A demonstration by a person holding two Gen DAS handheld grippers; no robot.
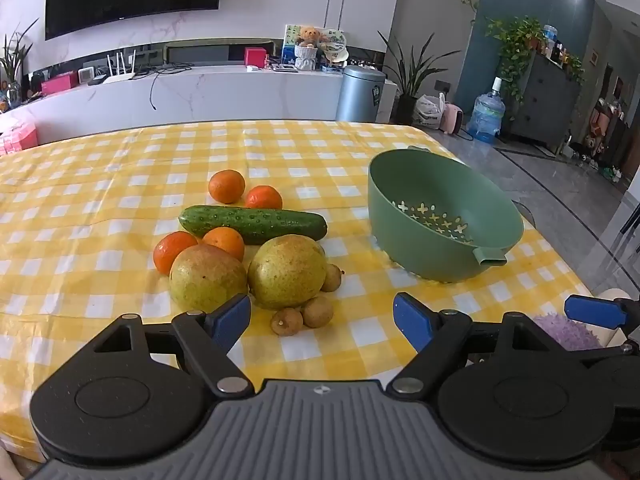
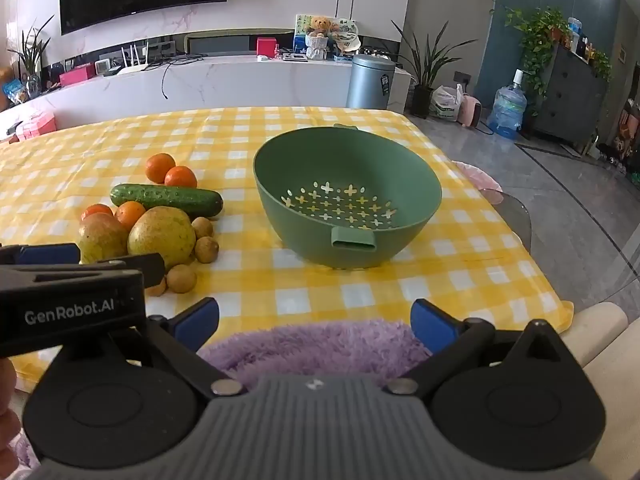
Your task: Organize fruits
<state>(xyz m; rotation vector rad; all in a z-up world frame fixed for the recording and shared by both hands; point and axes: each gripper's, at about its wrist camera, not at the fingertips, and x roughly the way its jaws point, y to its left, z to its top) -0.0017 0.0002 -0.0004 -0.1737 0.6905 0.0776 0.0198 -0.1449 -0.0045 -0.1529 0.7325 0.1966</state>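
Both grippers, left (image 1: 322, 320) and right (image 2: 315, 322), stand spread and empty; grabbing one pear (image 1: 287, 271) could roll the longans (image 1: 317, 311) off the table (image 1: 80, 208).

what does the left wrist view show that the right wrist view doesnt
Only the left wrist view: all four oranges in full, such as the near-left one, and the open left hand-held gripper seen from behind, nothing between its fingers.

Only the right wrist view: the fluffy purple cushion in full under the open right hand-held gripper, and the left tool's GenRobot.AI label.

Both: the green colander, empty, the cucumber, two yellow-green pears, small brown fruits and the checked tablecloth.
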